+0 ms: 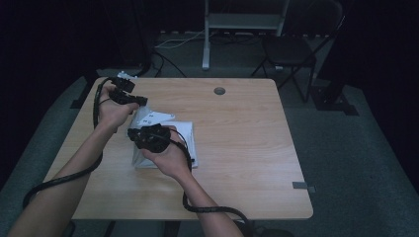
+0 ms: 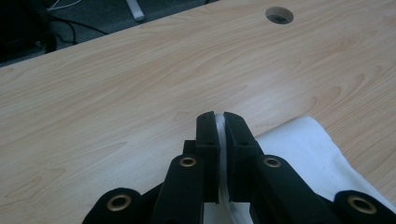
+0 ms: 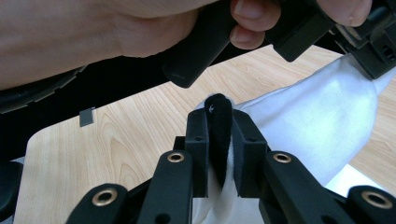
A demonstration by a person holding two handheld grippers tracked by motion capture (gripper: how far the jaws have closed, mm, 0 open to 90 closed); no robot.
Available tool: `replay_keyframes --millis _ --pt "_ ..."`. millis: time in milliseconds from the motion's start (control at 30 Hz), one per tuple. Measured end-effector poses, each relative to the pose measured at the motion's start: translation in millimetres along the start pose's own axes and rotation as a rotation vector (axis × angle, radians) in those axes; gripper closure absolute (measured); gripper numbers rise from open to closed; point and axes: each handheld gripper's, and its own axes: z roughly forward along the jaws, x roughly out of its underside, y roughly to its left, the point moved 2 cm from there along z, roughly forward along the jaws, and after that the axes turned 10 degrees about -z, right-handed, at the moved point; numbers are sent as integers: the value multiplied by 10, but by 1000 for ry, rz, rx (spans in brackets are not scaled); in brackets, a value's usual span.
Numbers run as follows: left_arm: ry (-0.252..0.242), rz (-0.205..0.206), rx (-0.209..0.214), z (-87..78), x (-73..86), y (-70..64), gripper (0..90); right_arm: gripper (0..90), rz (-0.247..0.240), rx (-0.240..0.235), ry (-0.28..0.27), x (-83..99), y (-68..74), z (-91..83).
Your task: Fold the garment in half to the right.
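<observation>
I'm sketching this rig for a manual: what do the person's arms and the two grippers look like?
Both forearms are bare, no sleeves in view. The left gripper and right gripper are black, each with two blocky jaws on broad arms set with brass-coloured eyelets. A thick black cable trails from each along the forearm.

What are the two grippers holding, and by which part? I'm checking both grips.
Both hold the white cloth: left gripper pinches a thin edge; right gripper clamps a black-trimmed edge.
</observation>
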Motion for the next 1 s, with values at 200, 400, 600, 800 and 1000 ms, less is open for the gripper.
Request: replay_keyframes --millis 200,400,600,800,1000 --pt "-1 -5 4 27 4 -17 855 793 7 3 4 30 -14 -25" --pt "1 -3 9 59 5 -46 856 792 12 11 7 60 -39 -59" --pt "0 -6 16 86 5 -87 856 792 11 13 9 67 -49 -80" --pt "4 0 20 112 7 -125 856 792 12 17 13 96 -63 -115" --pt "5 6 28 150 12 -171 855 792 19 21 18 125 -75 -152"
